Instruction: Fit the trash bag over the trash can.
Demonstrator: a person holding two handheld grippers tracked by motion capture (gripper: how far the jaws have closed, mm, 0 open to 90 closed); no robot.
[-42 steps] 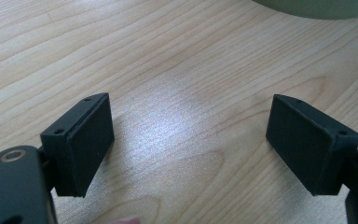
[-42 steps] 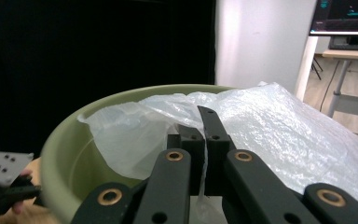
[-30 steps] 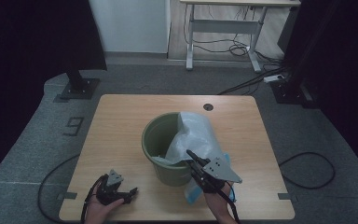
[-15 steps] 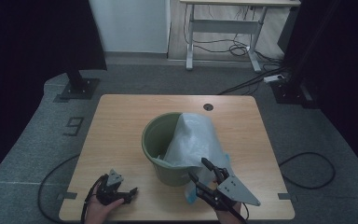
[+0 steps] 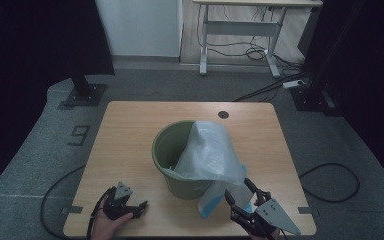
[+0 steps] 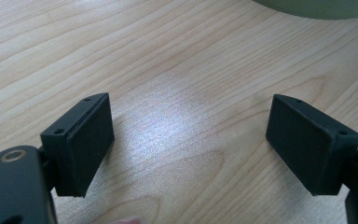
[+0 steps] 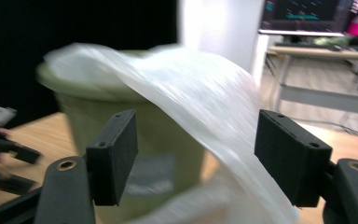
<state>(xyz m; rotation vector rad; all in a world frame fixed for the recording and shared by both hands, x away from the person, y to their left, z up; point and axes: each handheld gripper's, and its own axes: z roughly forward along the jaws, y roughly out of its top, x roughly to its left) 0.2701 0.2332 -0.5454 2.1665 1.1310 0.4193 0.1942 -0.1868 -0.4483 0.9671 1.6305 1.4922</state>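
Note:
A green bucket (image 5: 177,152) stands mid-table with a translucent white plastic bag (image 5: 212,155) draped over its right rim and down to the tabletop. My right gripper (image 5: 237,190) hovers near the table's front edge, just in front of the bag's lower end. Its jaws have just been opening and nothing sits between them. In the right gripper view the bucket (image 7: 98,112) and the bag (image 7: 205,93) lie beyond that gripper (image 7: 196,158). My left gripper (image 5: 141,205) rests at the front left, open over bare wood (image 6: 168,56), its fingertips (image 6: 189,140) wide apart.
The wooden table (image 5: 130,130) has a round cable hole (image 5: 223,114) near its back edge. A black stand base (image 5: 82,95) sits on the floor back left. A white desk frame (image 5: 240,30) stands behind, and a cable (image 5: 330,180) loops on the floor at right.
My right gripper has pulled back from the bag toward the table's front right and its jaws have opened, letting the bag go. The left gripper has stayed put.

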